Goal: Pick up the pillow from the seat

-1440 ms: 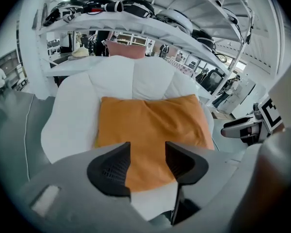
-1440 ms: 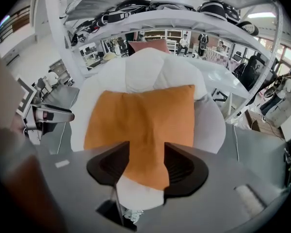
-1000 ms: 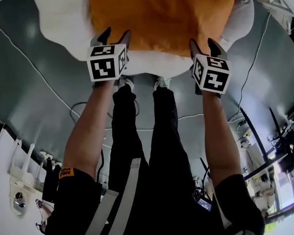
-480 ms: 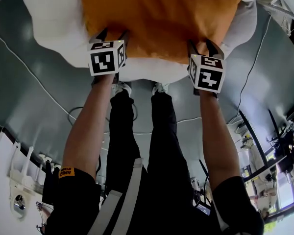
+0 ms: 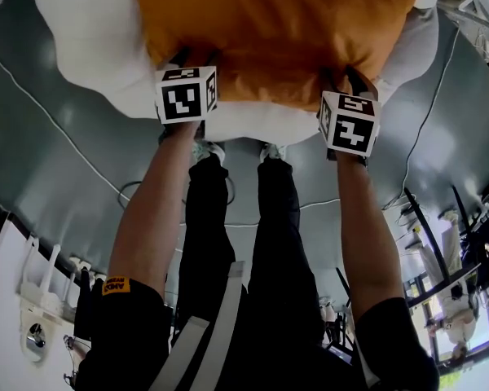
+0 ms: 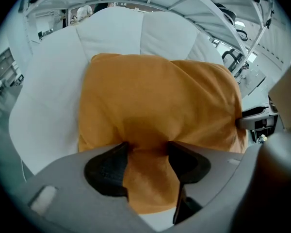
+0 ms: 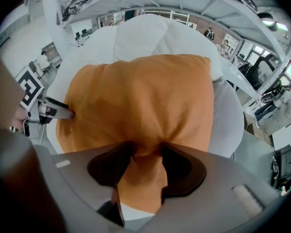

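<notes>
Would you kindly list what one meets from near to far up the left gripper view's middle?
Left gripper, jaws closing on the fabric pinched between them → orange fabric pillow → white padded seat back → white metal frame.

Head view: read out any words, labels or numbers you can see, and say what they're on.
Nothing can be read.
Orange tag on the left sleeve: dark print, too small to read.
Left marker cube and right marker cube: black-and-white squares only, no letters or digits.
Orange pillow: no print.
</notes>
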The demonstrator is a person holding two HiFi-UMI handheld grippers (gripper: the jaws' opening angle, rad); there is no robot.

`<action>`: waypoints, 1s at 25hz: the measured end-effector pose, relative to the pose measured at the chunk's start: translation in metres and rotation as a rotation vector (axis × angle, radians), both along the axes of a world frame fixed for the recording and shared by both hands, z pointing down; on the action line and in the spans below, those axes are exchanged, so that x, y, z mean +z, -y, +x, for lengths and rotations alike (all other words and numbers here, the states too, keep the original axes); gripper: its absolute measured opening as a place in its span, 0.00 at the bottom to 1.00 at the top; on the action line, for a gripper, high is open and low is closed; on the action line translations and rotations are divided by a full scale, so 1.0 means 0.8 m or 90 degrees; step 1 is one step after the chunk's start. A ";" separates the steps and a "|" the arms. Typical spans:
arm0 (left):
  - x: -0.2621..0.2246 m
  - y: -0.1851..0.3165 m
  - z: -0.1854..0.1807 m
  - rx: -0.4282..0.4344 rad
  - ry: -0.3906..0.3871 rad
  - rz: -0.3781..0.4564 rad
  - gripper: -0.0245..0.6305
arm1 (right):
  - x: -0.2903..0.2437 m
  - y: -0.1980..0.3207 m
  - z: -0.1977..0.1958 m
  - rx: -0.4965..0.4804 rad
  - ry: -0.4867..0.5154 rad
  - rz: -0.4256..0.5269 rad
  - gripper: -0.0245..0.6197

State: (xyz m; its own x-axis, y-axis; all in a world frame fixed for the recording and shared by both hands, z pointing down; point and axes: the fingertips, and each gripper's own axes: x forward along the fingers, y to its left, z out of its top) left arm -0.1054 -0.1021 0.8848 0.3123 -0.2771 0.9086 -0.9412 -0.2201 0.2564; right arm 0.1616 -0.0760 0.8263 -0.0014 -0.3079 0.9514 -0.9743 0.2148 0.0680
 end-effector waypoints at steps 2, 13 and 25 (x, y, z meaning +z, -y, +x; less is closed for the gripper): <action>0.006 0.000 -0.001 0.003 0.000 0.001 0.43 | 0.006 0.001 -0.002 0.002 0.002 -0.003 0.34; 0.010 0.008 -0.002 0.001 -0.006 0.014 0.19 | 0.013 0.008 -0.008 0.019 0.017 -0.007 0.18; -0.038 0.001 -0.005 -0.007 -0.015 0.026 0.04 | -0.023 0.000 -0.020 0.040 0.041 -0.003 0.06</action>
State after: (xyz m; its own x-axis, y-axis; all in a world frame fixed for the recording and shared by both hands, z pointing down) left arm -0.1092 -0.1026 0.8542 0.3302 -0.3170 0.8891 -0.9374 -0.2203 0.2697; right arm 0.1458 -0.0763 0.8076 -0.0430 -0.3050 0.9514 -0.9883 0.1527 0.0043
